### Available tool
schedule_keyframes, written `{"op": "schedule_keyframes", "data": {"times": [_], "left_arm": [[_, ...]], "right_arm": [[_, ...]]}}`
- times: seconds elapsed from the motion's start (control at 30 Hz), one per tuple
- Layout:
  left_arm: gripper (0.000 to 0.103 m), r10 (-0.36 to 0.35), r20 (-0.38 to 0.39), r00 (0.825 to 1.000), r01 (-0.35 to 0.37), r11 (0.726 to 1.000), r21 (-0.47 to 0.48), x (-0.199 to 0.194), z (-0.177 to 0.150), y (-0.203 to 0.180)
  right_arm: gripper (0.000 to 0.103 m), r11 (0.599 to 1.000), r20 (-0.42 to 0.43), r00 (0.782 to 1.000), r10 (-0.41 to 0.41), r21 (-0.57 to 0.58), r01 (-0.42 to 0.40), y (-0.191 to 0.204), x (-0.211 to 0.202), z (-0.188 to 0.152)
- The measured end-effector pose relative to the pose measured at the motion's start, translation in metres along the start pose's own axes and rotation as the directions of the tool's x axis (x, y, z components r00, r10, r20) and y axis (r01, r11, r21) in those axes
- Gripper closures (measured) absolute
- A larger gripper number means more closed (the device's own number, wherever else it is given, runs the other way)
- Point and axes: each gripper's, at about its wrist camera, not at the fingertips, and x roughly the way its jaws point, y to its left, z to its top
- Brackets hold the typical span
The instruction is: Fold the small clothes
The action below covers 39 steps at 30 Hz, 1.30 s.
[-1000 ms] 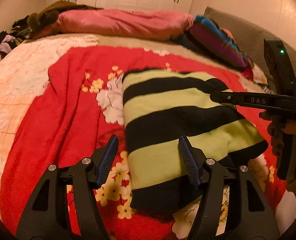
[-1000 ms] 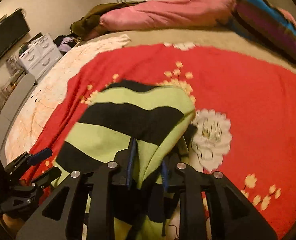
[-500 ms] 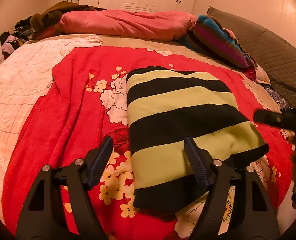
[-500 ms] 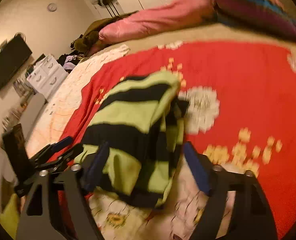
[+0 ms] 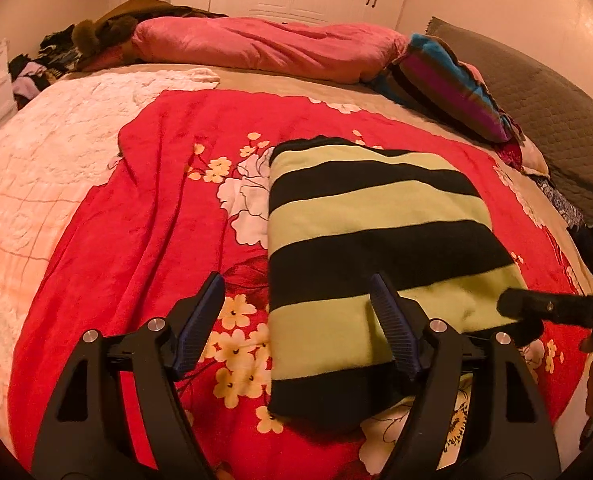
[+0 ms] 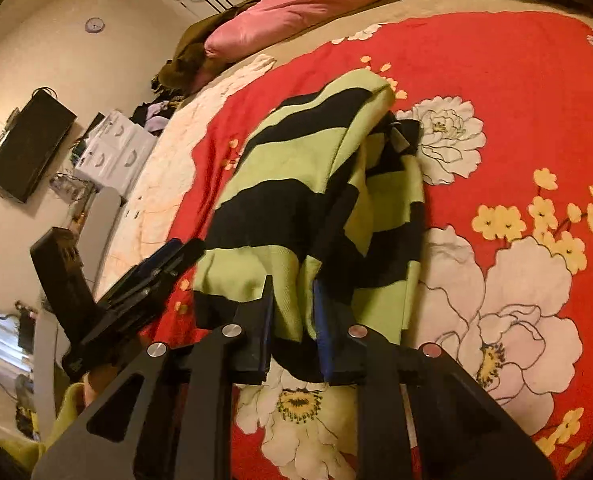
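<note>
Right gripper (image 6: 292, 320) reclosed since 0.5 s earlier, clamping the striped garment (image 6: 296, 184) at lower centre; left gripper (image 5: 296, 320) stayed spread wide, ungrasping.

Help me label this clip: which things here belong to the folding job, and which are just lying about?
In the job:
striped garment
right gripper, jaws closed on it
left gripper, jaws open
red floral blanket underneath

Lying about:
pink duvet
striped pillow
white drawers

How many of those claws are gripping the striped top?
1. The right claw pinches the striped top at its near edge; the left claw hangs open above it.
</note>
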Motion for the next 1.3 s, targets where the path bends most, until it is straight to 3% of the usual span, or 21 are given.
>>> {"op": "schedule_keyframes", "data": {"times": [0.1, 0.33, 0.4, 0.53, 0.67, 0.73, 0.9, 1.2, 1.3], "left_arm": [[0.036, 0.006, -0.015, 1.000, -0.006, 1.000, -0.006, 0.003, -0.001, 0.001], [0.036, 0.009, -0.032, 0.999, -0.009, 1.000, -0.006, 0.005, -0.002, 0.002], [0.036, 0.009, -0.033, 0.999, -0.010, 1.000, -0.004, 0.005, -0.002, 0.001], [0.032, 0.005, -0.039, 0.999, -0.006, 1.000, -0.009, 0.007, -0.002, 0.000], [0.028, -0.015, -0.057, 0.998, 0.013, 0.999, -0.040, 0.015, -0.002, 0.004], [0.028, -0.034, -0.069, 0.997, 0.030, 0.998, -0.061, 0.019, -0.002, 0.006], [0.027, -0.071, -0.090, 0.993, 0.061, 0.993, -0.104, 0.030, -0.004, 0.010], [0.027, -0.102, -0.098, 0.990, 0.091, 0.990, -0.108, 0.047, 0.000, 0.008], [0.044, -0.183, -0.115, 0.976, 0.163, 0.973, -0.166, 0.056, 0.001, 0.010]], "right_arm": [[0.079, 0.990, -0.018, 0.991, -0.133, -0.044, 0.132, -0.009, 0.012, -0.004], [0.056, 0.985, -0.002, 0.986, -0.166, -0.053, 0.165, -0.012, 0.013, -0.006], [0.051, 0.988, 0.018, 0.989, -0.150, -0.045, 0.151, -0.011, 0.007, -0.003], [0.028, 0.993, 0.078, 0.990, -0.116, -0.008, 0.117, -0.017, -0.006, 0.005], [0.025, 0.999, 0.061, 0.997, -0.040, 0.016, 0.039, -0.024, 0.001, 0.022], [0.011, 1.000, 0.051, 0.998, -0.030, 0.003, 0.030, -0.025, 0.010, 0.032], [0.012, 1.000, 0.015, 1.000, -0.014, -0.015, 0.014, -0.033, 0.036, 0.049], [0.007, 0.994, -0.071, 0.991, 0.109, 0.029, -0.108, -0.056, 0.077, 0.064], [0.007, 0.995, -0.082, 0.991, 0.103, 0.004, -0.103, -0.052, 0.080, 0.066]]}}
